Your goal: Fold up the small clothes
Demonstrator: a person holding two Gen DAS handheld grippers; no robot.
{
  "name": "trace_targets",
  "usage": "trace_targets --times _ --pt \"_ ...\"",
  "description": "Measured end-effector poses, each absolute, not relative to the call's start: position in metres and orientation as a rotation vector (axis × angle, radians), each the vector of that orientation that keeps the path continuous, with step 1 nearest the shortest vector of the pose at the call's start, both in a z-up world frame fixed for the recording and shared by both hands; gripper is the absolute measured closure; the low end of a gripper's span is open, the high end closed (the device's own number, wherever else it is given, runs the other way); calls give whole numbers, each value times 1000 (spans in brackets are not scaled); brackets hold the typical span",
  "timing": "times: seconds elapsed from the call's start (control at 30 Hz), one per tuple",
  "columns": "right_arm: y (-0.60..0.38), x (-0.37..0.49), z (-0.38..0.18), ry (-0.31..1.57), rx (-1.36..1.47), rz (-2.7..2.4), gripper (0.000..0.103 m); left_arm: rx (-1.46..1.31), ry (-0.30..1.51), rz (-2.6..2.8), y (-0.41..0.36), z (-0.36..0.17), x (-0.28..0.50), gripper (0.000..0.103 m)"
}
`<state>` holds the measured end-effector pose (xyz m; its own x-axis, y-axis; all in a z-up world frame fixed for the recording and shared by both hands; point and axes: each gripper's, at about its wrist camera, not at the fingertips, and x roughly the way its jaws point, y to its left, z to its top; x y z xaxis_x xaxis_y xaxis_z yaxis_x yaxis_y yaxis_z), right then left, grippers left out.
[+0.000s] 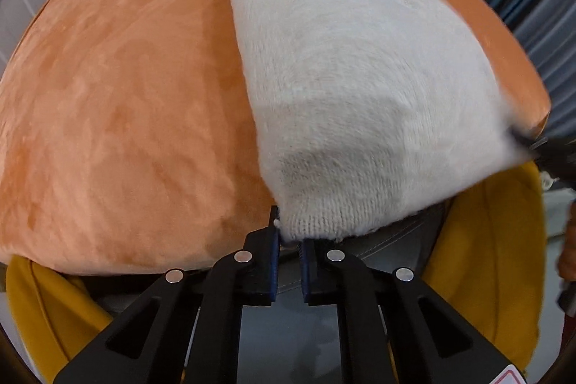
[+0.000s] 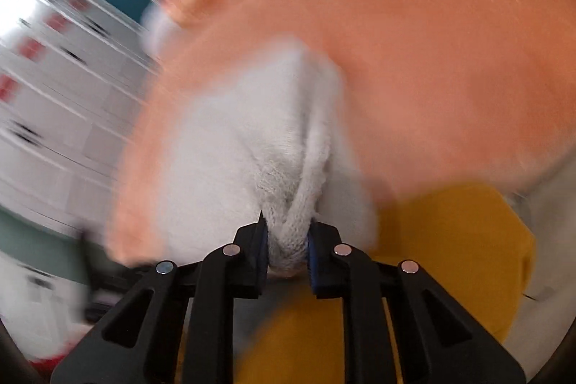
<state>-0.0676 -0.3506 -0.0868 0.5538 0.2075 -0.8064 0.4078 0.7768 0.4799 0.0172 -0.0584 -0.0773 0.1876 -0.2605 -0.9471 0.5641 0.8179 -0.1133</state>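
An orange blanket (image 1: 126,96) covers the bed; the white knit (image 1: 360,89) lies on it, each near corner clamped by the left gripper (image 1: 289,240) and right gripper (image 2: 288,240). The left's thin bite could slip under tension.

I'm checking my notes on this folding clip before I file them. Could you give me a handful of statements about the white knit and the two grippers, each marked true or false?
1. The white knit garment lies on an orange plush cover. True.
2. The left gripper is wide open, clear of the fabric. False: its jaws are closed at the knit's near corner.
3. The right gripper pinches a bunched fold of the white knit. True.
4. The knit is dark blue. False: it is white.
5. Yellow fabric shows below the orange cover's near edge. True.
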Motion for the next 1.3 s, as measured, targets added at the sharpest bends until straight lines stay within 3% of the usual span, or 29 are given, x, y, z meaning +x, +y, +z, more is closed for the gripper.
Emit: trace_targets --times 0.07,0.33,0.37,0.43,0.47,0.6,0.7,0.77,0.8,0.83,1.0,1.17,1.3 --pt "-345 -61 -114 1076 667 -166 87 321 1255 -587 -62 -80 15 95" --pt "-335 -61 -59 1015 539 -206 68 274 1110 -688 -44 -11 -3 90" --pt "-341 -63 -50 990 547 -223 65 270 1079 -692 -41 -1 -6 84" --pt "-351 -61 -40 950 562 -250 50 222 1032 -691 -41 16 -4 71" --pt "-359 -56 -34 919 585 -249 48 200 1028 -691 -44 21 -1 67" --pt "-372 -25 -29 888 615 -217 48 171 1050 -677 -77 15 17 66" --pt "-373 18 -45 912 632 -213 40 219 1035 -644 -102 8 25 66" --pt "-371 39 -59 956 616 -220 47 236 1056 -615 -112 -4 33 66" --pt "-366 56 -66 1004 557 -224 75 239 1081 -605 -114 -11 36 67" --pt "-360 62 -63 1016 508 -236 94 245 1100 -592 -116 -18 39 68" --pt "-353 44 -6 767 492 -171 95 279 1121 -544 -120 -33 43 69" --pt "-376 69 -98 1049 568 -260 94 330 1122 -521 -129 -38 40 67" --pt "-367 52 -62 937 592 -244 92 342 1123 -504 -131 -40 38 66"
